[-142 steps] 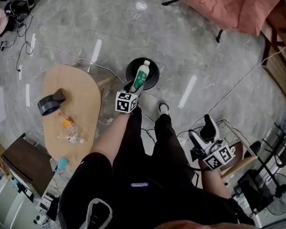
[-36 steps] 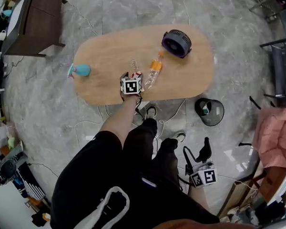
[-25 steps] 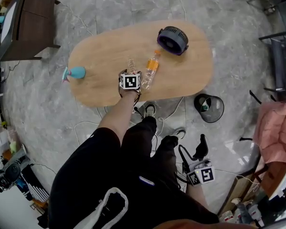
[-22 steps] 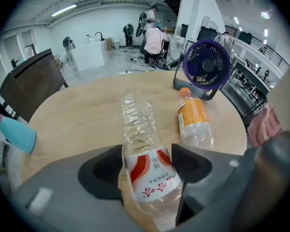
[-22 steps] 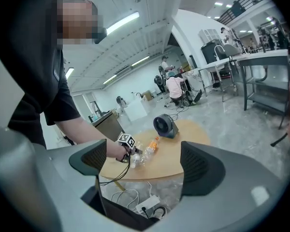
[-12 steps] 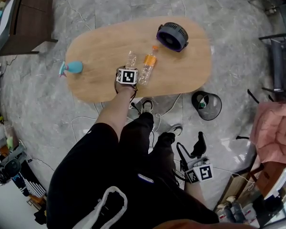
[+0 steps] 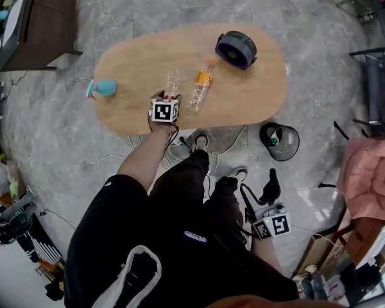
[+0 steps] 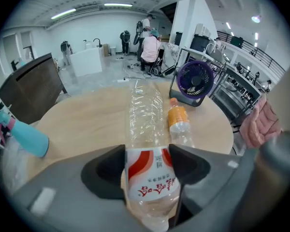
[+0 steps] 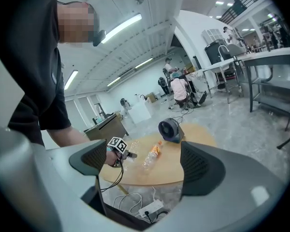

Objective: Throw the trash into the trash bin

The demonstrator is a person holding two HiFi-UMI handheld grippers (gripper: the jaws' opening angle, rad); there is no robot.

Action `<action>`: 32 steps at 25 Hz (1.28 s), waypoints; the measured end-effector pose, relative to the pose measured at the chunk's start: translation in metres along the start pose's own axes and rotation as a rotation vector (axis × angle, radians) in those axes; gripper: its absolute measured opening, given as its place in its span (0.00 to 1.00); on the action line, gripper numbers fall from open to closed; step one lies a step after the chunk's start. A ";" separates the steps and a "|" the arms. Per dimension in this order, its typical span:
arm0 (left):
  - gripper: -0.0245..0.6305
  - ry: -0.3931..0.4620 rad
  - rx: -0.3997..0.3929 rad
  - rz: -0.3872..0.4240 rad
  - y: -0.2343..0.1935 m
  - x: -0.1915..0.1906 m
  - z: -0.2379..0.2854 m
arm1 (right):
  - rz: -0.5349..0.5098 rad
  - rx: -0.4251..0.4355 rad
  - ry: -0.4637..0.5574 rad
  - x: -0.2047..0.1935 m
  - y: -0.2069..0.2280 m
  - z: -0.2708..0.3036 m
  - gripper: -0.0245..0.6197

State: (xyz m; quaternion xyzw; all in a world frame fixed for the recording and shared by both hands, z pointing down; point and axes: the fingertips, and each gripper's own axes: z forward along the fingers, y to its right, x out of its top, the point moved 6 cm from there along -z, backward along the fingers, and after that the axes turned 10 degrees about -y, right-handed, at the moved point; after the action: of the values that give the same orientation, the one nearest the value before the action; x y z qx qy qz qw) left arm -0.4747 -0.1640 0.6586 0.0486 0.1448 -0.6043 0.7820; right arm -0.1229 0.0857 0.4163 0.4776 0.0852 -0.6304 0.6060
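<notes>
Our left gripper (image 8: 147, 154) has its jaws pressed on the bottle (image 8: 144, 111), which lies on the table (image 7: 135, 56) with its long axis pointing straight away. The bin (image 7: 279, 142) stands far right, nearer our right gripper (image 9: 140, 164), which gapes empty.

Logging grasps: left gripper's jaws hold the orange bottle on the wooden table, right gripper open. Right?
No. The left gripper view shows the left gripper shut on the clear bottle; the orange bottle lies free beside it. The right gripper is open.
</notes>
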 end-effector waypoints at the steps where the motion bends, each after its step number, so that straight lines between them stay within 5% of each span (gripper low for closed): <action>1: 0.48 0.013 -0.010 0.010 -0.001 -0.001 -0.008 | 0.001 -0.001 0.001 0.000 -0.001 0.001 0.83; 10: 0.48 0.106 -0.133 0.158 0.033 0.000 -0.068 | 0.003 -0.012 0.013 0.001 -0.013 0.010 0.82; 21: 0.48 0.233 -0.305 0.724 0.167 0.024 -0.141 | 0.082 -0.139 0.127 0.002 0.012 -0.013 0.83; 32: 0.48 0.169 -0.495 1.049 0.336 0.006 -0.148 | 0.166 -0.332 0.289 -0.019 0.069 -0.096 0.83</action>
State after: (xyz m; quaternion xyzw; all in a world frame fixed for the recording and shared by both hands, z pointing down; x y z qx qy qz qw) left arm -0.1755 -0.0434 0.4829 -0.0224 0.3000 -0.0785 0.9504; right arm -0.0205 0.1472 0.4108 0.4621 0.2340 -0.4808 0.7075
